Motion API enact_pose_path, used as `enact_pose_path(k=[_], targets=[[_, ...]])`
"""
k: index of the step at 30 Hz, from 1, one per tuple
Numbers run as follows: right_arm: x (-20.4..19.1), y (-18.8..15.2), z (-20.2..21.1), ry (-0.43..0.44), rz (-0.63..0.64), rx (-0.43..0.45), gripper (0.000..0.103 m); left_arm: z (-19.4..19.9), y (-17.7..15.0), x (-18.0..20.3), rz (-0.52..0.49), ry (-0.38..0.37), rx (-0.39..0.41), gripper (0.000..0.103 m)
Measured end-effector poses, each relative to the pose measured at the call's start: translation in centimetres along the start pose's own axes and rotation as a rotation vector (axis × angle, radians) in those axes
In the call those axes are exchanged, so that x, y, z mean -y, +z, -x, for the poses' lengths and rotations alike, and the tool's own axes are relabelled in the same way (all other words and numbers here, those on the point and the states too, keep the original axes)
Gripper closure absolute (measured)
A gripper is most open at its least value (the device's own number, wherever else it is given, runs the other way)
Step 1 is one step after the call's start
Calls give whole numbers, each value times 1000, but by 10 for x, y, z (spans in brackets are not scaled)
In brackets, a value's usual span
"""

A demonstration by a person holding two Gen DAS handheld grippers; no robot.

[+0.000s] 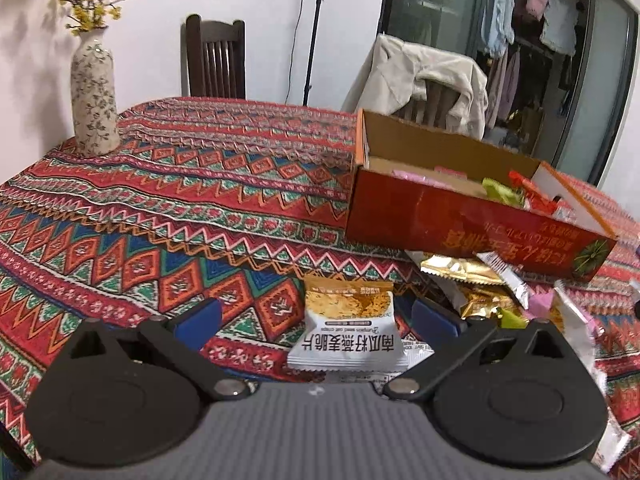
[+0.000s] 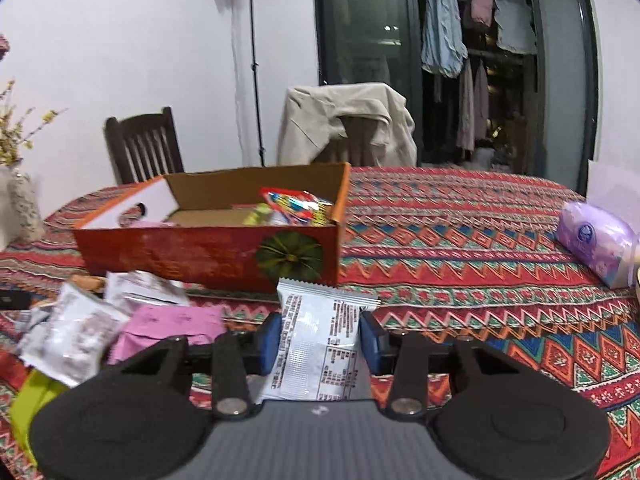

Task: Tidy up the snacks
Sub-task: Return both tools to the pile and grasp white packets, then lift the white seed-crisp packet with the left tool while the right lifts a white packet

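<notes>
Right gripper [image 2: 320, 340] pinching white packet [image 2: 320, 344], long way pointing ahead. Red box [image 2: 208, 252] straight ahead, a bit left. Left gripper [image 1: 316, 320] spread wide around orange-white packet [image 1: 346, 328], not squeezing.

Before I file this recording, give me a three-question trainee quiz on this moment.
1. True or false: the right tool is shut on a white foil snack packet.
2. Which does the open left tool frame? A) the floral ceramic vase B) a white-and-orange oat crisp packet C) the purple tissue pack
3. Fill in: the red cardboard box holds ___ already.

Key: 1 true; 2 B; 3 snacks
</notes>
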State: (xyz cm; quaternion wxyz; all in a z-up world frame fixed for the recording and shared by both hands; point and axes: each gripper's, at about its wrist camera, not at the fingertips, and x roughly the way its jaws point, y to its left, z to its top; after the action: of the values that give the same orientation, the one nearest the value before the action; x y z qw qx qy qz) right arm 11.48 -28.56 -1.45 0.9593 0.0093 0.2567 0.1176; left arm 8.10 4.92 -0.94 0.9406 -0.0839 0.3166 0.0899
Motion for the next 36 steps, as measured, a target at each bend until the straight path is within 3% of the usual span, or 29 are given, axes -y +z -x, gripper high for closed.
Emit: enact_pose_path(k=[10, 23, 24, 26, 28, 29, 36], targets=[[-9, -7, 5, 27, -2, 17, 62, -34, -3, 5, -55, 102, -87, 0], [-16, -11, 5, 52, 4, 10, 62, -36, -1, 2, -77, 76, -98, 0], [-17, -11, 5, 53, 6, 9, 62, -35, -1, 3, -75, 78, -94, 2], [-19, -11, 6, 54, 12, 10, 62, -31, -2, 4, -80, 72, -75, 16], [-20, -10, 7, 55, 18, 13, 62, -26, -2, 5, -82, 54, -53, 50], [-21, -9, 7, 55, 21, 15, 62, -24, -2, 4, -74, 39, -49, 55], [-26, -4, 7, 58, 37, 21, 62, -11, -2, 1, -45, 20, 6, 58]])
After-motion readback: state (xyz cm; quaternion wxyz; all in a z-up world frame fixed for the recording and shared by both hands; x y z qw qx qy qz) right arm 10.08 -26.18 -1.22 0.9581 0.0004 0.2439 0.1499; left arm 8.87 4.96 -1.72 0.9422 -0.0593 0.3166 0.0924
